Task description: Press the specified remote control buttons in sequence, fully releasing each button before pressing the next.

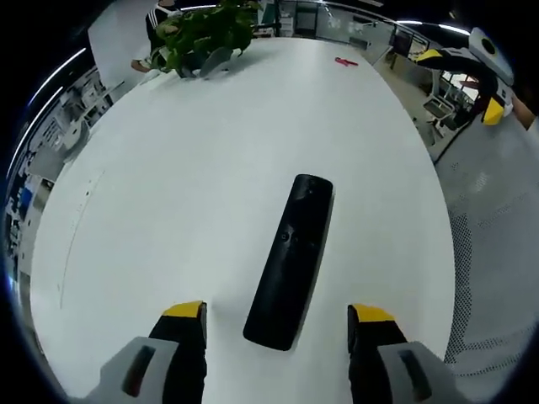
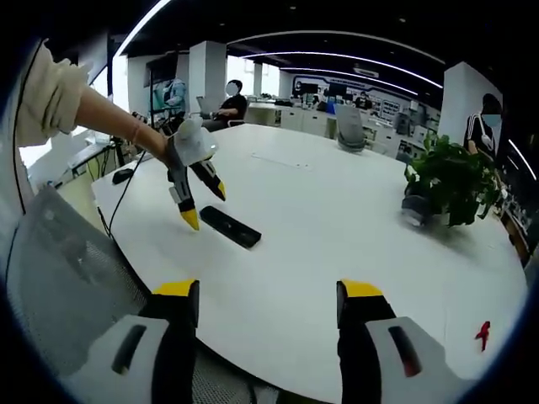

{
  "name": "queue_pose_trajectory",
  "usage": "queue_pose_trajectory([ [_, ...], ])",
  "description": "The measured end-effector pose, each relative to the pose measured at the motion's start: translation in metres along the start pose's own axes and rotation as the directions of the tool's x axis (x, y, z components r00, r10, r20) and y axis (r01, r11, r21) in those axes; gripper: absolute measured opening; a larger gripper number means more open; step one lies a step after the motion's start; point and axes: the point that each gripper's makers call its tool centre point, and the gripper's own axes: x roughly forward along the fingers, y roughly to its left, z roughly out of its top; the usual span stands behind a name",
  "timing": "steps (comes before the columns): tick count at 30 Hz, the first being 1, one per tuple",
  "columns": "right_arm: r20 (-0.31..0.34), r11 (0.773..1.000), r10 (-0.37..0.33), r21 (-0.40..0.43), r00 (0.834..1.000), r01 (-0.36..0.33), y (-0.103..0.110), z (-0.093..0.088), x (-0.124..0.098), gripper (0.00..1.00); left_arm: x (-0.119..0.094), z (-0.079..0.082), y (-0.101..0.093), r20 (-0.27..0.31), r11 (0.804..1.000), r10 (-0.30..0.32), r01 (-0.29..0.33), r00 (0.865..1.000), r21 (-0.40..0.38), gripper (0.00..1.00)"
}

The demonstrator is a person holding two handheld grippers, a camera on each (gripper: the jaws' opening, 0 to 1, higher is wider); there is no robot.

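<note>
In the left gripper view, the left hand-held gripper (image 1: pixel 276 324) hung over the white tabletop (image 1: pixel 168 194) with its two yellow-tipped jaws spread wide and nothing between them. The black remote control (image 1: pixel 292 261) lay flat on the tabletop just ahead of the jaws, its near end reaching into the gap between the fingertips without touching either one, and its long body ran away from the camera, angled slightly to the right. Its buttons were too dark to tell apart. At the far edge of the tabletop stood a leafy potted plant (image 1: pixel 202 38), and a small red object (image 1: pixel 346 61) lay well apart from it on the same far side. The right hand-held gripper (image 1: pixel 484 63) showed at the upper right, off the tabletop's edge.

In the right gripper view, the right hand-held gripper (image 2: pixel 268 299) was also open and empty, its jaws held above the near rim of the tabletop (image 2: pixel 337 219). Across the surface the left hand-held gripper (image 2: pixel 202 206) pointed its yellow tips down, just above the remote control (image 2: pixel 230 227). The potted plant (image 2: pixel 446 185) stood to the right, and the red object (image 2: pixel 482 334) lay near the lower right edge. A mesh chair back (image 2: pixel 67 278) stood at the lower left.
</note>
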Motion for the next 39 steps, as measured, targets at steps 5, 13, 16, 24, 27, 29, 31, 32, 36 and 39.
queue_pose_trajectory([
  [5, -0.005, 1.0, -0.006, -0.004, 1.0, 0.006, -0.0009, -0.0006, -0.0001, 0.69, 0.001, 0.0045, 0.0048, 0.017, 1.0, 0.012, -0.012, 1.0, -0.009, 0.61],
  [13, -0.008, 1.0, -0.003, -0.007, 1.0, 0.002, -0.0004, -0.001, 0.0002, 0.68, 0.003, 0.0049, 0.007, 0.002, 1.0, 0.014, -0.014, 1.0, 0.023, 0.48],
  [16, -0.008, 1.0, -0.003, -0.005, 1.0, 0.003, -0.0006, -0.0012, 0.0003, 0.68, 0.0044, 0.0049, 0.0082, -0.006, 0.999, 0.019, -0.019, 1.0, 0.031, 0.45],
  [24, -0.014, 1.0, -0.01, -0.013, 1.0, 0.01, -0.0016, -0.002, 0.0003, 0.68, 0.007, 0.0073, 0.009, -0.015, 0.999, 0.005, -0.004, 1.0, 0.037, 0.41],
  [27, -0.014, 1.0, -0.009, -0.014, 1.0, 0.009, -0.0014, -0.002, 0.0004, 0.67, 0.0076, 0.0073, 0.0051, -0.023, 0.999, -0.021, 0.022, 1.0, 0.039, 0.37],
  [29, -0.013, 1.0, -0.008, -0.014, 1.0, 0.008, -0.0012, -0.0019, 0.0004, 0.67, 0.0077, 0.008, 0.0048, -0.023, 0.999, -0.018, 0.019, 1.0, 0.043, 0.34],
  [31, -0.014, 1.0, -0.007, -0.012, 1.0, 0.007, -0.0011, -0.0021, 0.0005, 0.66, 0.0075, 0.0083, 0.0043, -0.024, 0.999, -0.018, 0.019, 1.0, 0.046, 0.32],
  [32, -0.014, 1.0, -0.006, -0.013, 1.0, 0.006, -0.0011, -0.0021, 0.0005, 0.66, 0.0075, 0.0083, 0.0045, -0.024, 0.999, -0.017, 0.019, 1.0, 0.047, 0.3],
  [36, -0.016, 1.0, -0.005, -0.016, 1.0, 0.004, -0.0006, -0.0025, 0.0009, 0.66, 0.0076, 0.0087, 0.0052, -0.026, 0.998, -0.017, 0.019, 1.0, 0.055, 0.28],
  [39, -0.017, 1.0, -0.004, -0.016, 1.0, 0.003, -0.0004, -0.0026, 0.001, 0.66, 0.0077, 0.0087, 0.0052, -0.027, 0.998, -0.018, 0.02, 0.999, 0.062, 0.27],
])
